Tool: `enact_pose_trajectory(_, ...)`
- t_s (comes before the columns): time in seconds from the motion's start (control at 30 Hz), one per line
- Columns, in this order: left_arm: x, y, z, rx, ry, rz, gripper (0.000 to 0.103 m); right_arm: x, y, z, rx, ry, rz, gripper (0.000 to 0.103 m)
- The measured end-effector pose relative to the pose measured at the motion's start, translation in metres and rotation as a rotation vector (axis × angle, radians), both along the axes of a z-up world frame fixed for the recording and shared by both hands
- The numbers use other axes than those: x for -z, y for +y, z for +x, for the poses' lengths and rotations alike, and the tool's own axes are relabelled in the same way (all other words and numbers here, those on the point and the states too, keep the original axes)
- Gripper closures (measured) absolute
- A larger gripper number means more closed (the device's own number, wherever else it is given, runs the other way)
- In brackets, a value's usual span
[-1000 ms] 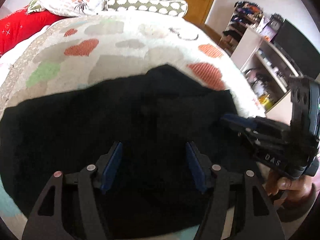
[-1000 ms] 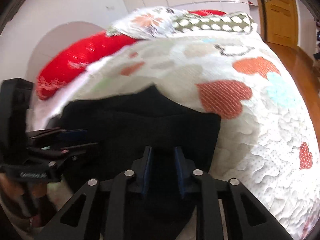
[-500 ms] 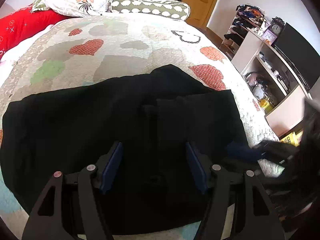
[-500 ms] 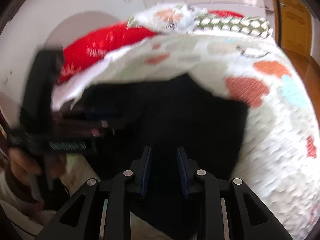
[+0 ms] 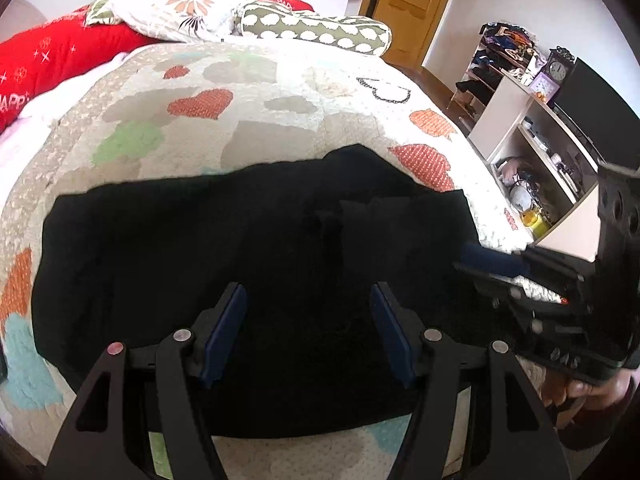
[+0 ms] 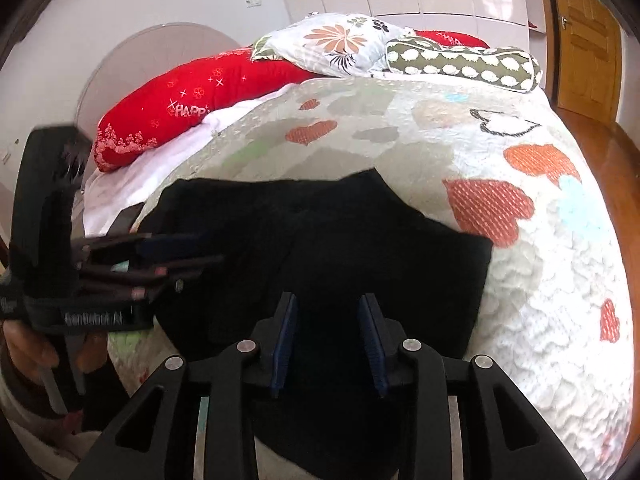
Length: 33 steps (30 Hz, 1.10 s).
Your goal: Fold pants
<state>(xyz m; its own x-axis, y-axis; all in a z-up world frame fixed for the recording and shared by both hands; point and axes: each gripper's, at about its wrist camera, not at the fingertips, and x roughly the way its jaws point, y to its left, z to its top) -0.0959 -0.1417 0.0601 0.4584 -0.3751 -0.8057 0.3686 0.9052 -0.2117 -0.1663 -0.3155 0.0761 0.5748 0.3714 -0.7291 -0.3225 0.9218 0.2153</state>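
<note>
pants (image 5: 248, 288): lying folded on your heart quilt (image 5: 280, 92) | left gripper (image 5: 308, 332): you're holding it open, empty | right gripper (image 6: 328, 340): jaws opening, gripping nothing | writing: red pillow (image 6: 192, 92) reading "happ"

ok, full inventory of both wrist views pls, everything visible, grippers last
pants: 1, black, flat on the near end of the bed, partly folded
quilt: 1, cream with heart patches, covers the bed
red pillow: 1, red with white print, head of bed, left
floral pillow: 1, white with orange flowers, head of bed
bolster: 1, olive with white spots, head of bed, right
door: 1, wooden, behind the bed
shelf unit: 1, white, cluttered, right of bed
clock: 1, dark frame, on top of the shelf unit
left gripper: 1, black with blue pads, open above pants, holding nothing
right gripper: 1, same, jaws opening, no cloth gripped
</note>
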Motion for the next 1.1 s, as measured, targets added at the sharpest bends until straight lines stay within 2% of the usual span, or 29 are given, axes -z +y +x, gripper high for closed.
enact_pose_trajectory(0.17,0.004,0.002,-0.003,-0.006,0.034,-0.043,0.039,0.005,0.014,0.027,-0.005,0.003,-0.009,0.069)
enact_pose_trajectory(0.33,0.014,-0.009,0.001,-0.003,0.031,-0.005,0.039,0.024,0.026,0.055,-0.018,0.054,-0.017,0.066)
enact_pose_trajectory(0.43,0.021,-0.008,0.005,-0.018,0.041,-0.012,0.039,0.030,0.026,0.063,-0.009,0.065,0.000,0.064)
enact_pose_trajectory(0.6,0.018,-0.008,0.003,-0.008,0.038,-0.012,0.038,0.015,0.021,0.050,0.008,0.044,-0.018,0.062)
enact_pose_trajectory(0.73,0.018,-0.005,0.002,-0.015,0.035,-0.025,0.038,0.008,0.019,0.031,0.000,0.020,-0.019,0.048)
enact_pose_trajectory(0.87,0.015,-0.002,-0.002,-0.018,0.031,-0.027,0.038,0.031,0.017,0.031,0.017,0.069,-0.037,0.047)
enact_pose_trajectory(0.97,0.009,0.004,-0.008,-0.023,0.020,-0.027,0.037,0.023,0.014,0.030,0.026,0.067,-0.018,0.047)
enact_pose_trajectory(1.1,0.000,0.015,-0.014,-0.044,-0.002,-0.031,0.034,0.005,0.014,0.023,0.017,0.018,-0.032,0.047)
